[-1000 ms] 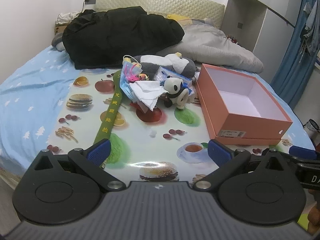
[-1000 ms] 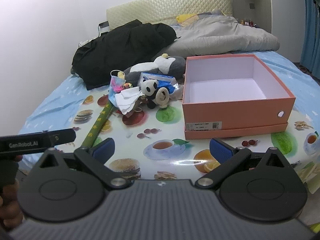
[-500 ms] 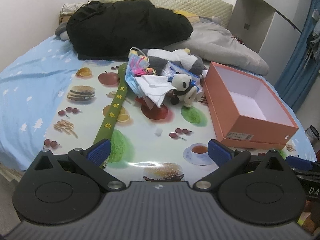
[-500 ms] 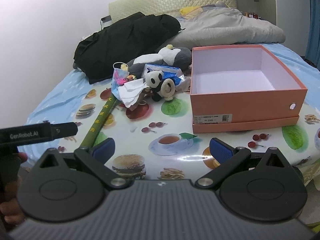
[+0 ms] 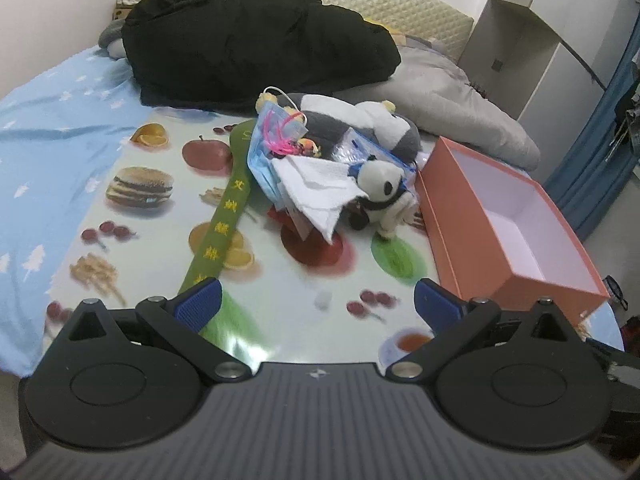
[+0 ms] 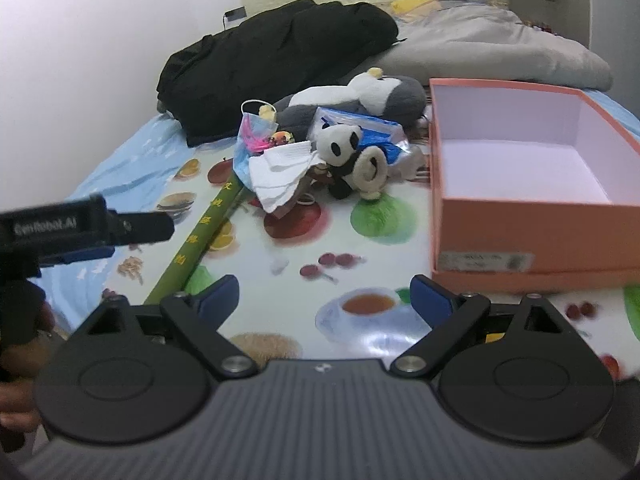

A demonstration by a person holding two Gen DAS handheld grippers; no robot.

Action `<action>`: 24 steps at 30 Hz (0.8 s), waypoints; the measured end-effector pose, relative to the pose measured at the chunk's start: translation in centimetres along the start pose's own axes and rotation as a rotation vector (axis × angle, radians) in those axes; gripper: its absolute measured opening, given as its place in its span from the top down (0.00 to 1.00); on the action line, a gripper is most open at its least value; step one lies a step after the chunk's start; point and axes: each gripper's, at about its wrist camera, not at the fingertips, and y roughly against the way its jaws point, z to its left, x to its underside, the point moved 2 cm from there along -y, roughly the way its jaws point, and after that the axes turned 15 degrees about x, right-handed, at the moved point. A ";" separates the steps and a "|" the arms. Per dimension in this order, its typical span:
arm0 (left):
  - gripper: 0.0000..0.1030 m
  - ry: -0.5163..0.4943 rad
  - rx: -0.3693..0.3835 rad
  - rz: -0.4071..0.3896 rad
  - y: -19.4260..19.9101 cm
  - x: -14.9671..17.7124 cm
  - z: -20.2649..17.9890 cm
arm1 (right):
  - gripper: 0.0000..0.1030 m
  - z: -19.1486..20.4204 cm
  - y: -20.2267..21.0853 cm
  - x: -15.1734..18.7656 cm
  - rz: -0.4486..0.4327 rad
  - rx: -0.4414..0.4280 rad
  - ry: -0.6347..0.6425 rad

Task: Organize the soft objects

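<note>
Looking at it, the small black-and-white plush panda point(image 6: 352, 160) sits dead ahead of the empty, wide-open right gripper point(image 6: 324, 294), whose jaws have just been closing slightly; the open left gripper point(image 5: 318, 306) is further off, and the orange cardboard box point(image 6: 532, 216) is just right.

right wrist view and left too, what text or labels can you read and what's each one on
"GenRobot.AI", blurred: side of the left gripper.
Yellow Chinese characters down the green stick: too blurred to read for certain.
White sticker on the orange box: print too blurred.
Nothing else is legible.
</note>
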 end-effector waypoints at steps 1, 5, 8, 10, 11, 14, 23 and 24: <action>0.00 0.002 0.002 -0.002 -0.6 -0.4 0.4 | 0.09 0.2 -0.7 -0.2 0.002 0.002 0.000; 0.00 0.012 0.023 -0.011 -3.2 -1.9 1.9 | 0.14 1.3 -3.6 -1.2 -0.012 -0.012 0.029; 0.01 0.017 0.035 -0.024 -5.2 -3.0 3.0 | 0.27 2.1 -6.0 -1.9 -0.025 0.004 0.061; 0.04 0.025 0.045 -0.028 -6.6 -3.5 3.9 | 0.31 2.3 -7.5 -2.2 -0.033 0.008 0.062; 0.07 0.034 0.049 -0.028 -7.2 -3.7 4.3 | 0.32 2.3 -8.3 -2.5 -0.038 0.016 0.061; 0.13 0.072 0.063 -0.032 -9.4 -4.4 5.9 | 0.37 2.3 -10.4 -3.1 -0.059 0.038 0.055; 0.38 0.150 0.115 -0.005 -14.6 -5.4 8.7 | 0.37 2.1 -14.6 -5.4 -0.139 0.047 -0.049; 0.40 0.151 0.121 0.003 -15.1 -5.4 8.7 | 0.38 2.1 -15.2 -5.7 -0.131 0.047 -0.057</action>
